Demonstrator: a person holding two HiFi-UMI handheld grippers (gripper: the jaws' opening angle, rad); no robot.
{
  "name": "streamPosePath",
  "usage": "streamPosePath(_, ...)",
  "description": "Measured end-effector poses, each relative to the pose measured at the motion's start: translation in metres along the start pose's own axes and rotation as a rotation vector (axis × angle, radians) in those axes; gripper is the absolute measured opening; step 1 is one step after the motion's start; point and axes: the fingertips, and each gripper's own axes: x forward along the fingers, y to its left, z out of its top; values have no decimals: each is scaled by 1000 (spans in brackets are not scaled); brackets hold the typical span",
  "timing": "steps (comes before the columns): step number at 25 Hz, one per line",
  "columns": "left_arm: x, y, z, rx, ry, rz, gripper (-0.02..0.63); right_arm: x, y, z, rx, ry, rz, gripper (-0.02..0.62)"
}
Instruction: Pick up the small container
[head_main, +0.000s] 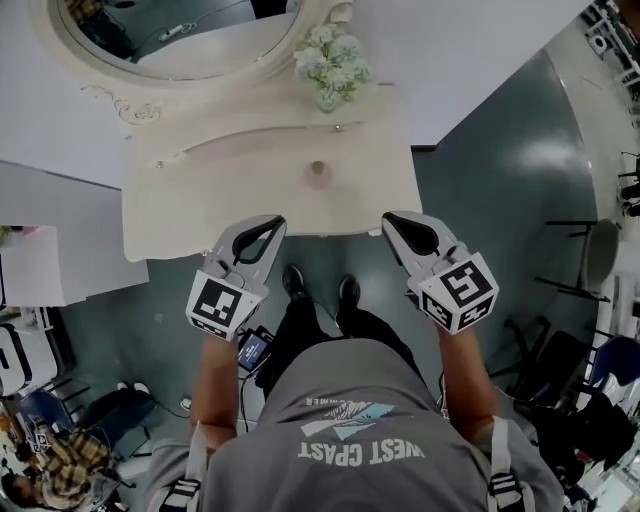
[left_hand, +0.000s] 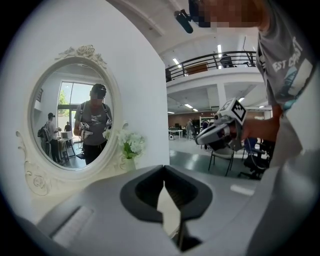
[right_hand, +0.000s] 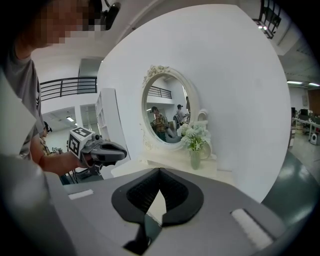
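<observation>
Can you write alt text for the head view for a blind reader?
Seen from above, a person holds the left gripper and right gripper, both shut, before a cream dressing table bearing a small container, flower vase and mirror.

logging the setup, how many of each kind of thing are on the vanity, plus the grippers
small container: 1
vase of flowers: 1
mirror: 1
grippers: 2, left gripper and right gripper
total: 5
</observation>
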Motion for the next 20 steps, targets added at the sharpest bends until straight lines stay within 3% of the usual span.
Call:
streamPosePath(3, 14, 5, -11, -34, 23, -19, 3, 6, -6, -6, 14, 12, -16, 2)
streamPosePath(7, 32, 15, -26, 1, 20, -31, 3, 13, -10, -12, 26, 25, -28, 2)
streamPosePath(20, 83, 37, -83, -21, 56, -54, 8, 33, -15, -45, 67, 74, -57, 2)
